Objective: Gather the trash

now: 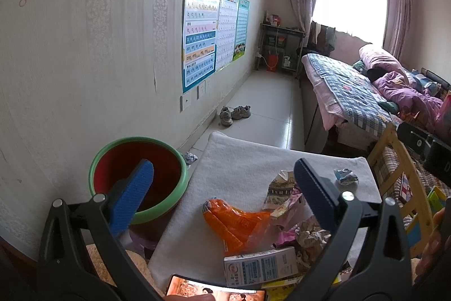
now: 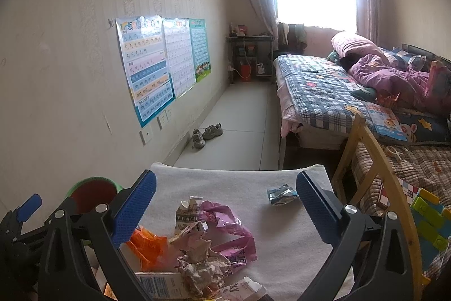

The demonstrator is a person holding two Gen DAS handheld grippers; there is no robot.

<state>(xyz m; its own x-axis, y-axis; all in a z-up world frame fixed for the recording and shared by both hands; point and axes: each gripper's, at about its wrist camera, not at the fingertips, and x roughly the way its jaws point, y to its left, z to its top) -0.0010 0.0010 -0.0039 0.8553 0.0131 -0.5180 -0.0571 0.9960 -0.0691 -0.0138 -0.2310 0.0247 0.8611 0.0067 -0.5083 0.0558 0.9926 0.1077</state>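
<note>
A pile of trash lies on a white towel-covered table (image 1: 242, 162): an orange wrapper (image 1: 234, 224), a flattened milk carton (image 1: 260, 267), crumpled paper (image 2: 201, 264), a pink wrapper (image 2: 228, 233) and a small carton (image 2: 187, 212). A crumpled blue-white wrapper (image 2: 282, 193) lies apart at the far right; it also shows in the left wrist view (image 1: 345, 176). A red bin with a green rim (image 1: 138, 177) stands left of the table. My left gripper (image 1: 225, 193) is open and empty over the bin's edge and the pile. My right gripper (image 2: 225, 205) is open and empty above the pile.
A phone (image 1: 214, 291) with a lit screen lies at the table's near edge. A wooden chair frame (image 2: 375, 165) and a bed (image 2: 324, 86) stand to the right. Shoes (image 2: 207, 134) and a crumpled scrap (image 1: 191, 157) lie on the floor by the wall.
</note>
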